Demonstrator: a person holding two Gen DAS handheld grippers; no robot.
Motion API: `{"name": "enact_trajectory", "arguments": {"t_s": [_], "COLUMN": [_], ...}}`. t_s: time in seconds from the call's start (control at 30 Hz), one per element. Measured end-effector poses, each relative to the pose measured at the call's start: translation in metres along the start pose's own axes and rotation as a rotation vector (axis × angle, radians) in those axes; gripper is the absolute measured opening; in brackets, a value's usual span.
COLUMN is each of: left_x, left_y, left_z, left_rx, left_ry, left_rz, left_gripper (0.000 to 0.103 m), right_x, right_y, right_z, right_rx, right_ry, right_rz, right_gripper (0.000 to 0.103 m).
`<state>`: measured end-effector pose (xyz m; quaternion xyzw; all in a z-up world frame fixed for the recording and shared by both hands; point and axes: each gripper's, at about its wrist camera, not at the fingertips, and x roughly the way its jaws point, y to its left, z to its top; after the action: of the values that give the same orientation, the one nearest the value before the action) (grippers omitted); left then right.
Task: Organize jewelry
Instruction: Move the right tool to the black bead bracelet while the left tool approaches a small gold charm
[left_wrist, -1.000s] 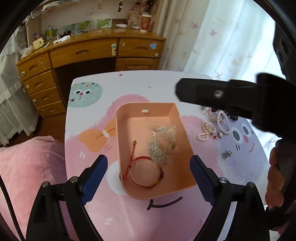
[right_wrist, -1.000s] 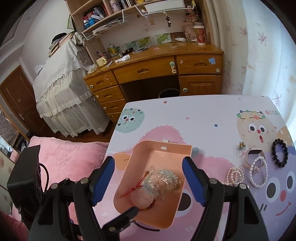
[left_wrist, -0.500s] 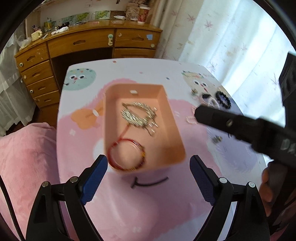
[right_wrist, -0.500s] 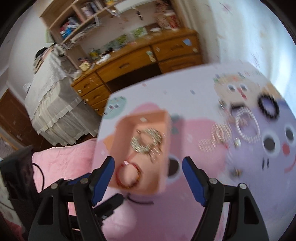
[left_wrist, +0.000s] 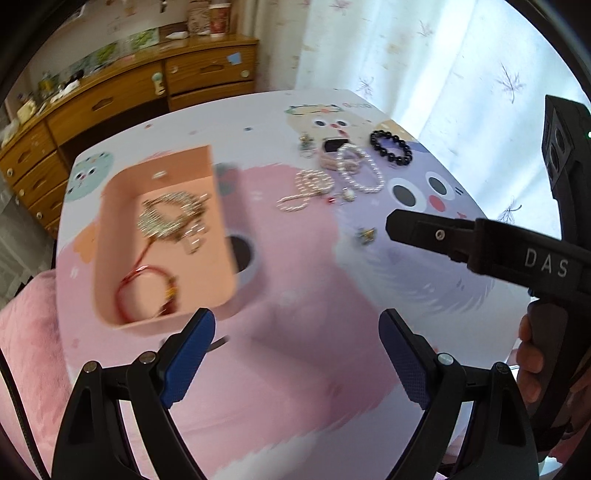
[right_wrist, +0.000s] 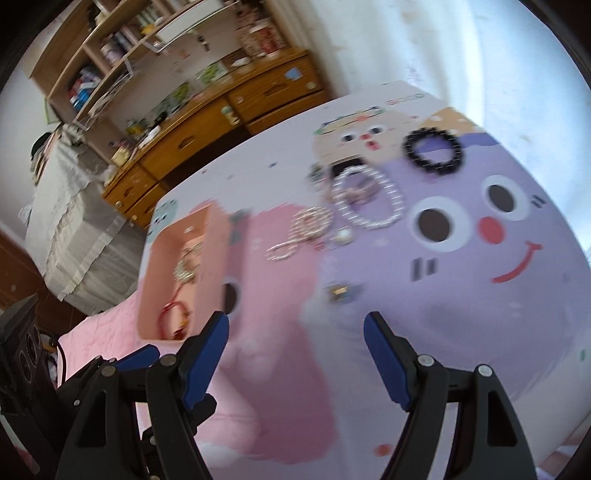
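Two grippers: left gripper (left_wrist: 297, 354) and right gripper (right_wrist: 295, 354) gape wide, holding nothing.
Shift: both views swung from peach tray (left_wrist: 110, 236) toward loose pearl bracelet (right_wrist: 369, 199).
Meaning: next pickup likely.

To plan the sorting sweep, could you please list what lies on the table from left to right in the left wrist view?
Orange tray with the silver necklace and red cord bracelet → small pearl chain → white pearl bracelet → black bead bracelet → right gripper's finger.
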<state>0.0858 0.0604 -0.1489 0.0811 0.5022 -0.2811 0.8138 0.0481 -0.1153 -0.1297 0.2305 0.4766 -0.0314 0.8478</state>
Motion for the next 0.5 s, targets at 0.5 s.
{"name": "enact_trajectory", "arguments": {"t_s": [0.5], "left_x": [0.080], "left_y": [-0.073], "left_z": [0.047], "left_rx": [-0.072], "left_ry": [0.054], "left_rz": [0.161], "left_gripper": [0.067], "right_x": [0.026], "right_y": [-0.138], "right_z": [0.100], "right_rx": [0.154], "right_ry": [0.052], "right_rz": [-0.145], "right_gripper": [0.075]}}
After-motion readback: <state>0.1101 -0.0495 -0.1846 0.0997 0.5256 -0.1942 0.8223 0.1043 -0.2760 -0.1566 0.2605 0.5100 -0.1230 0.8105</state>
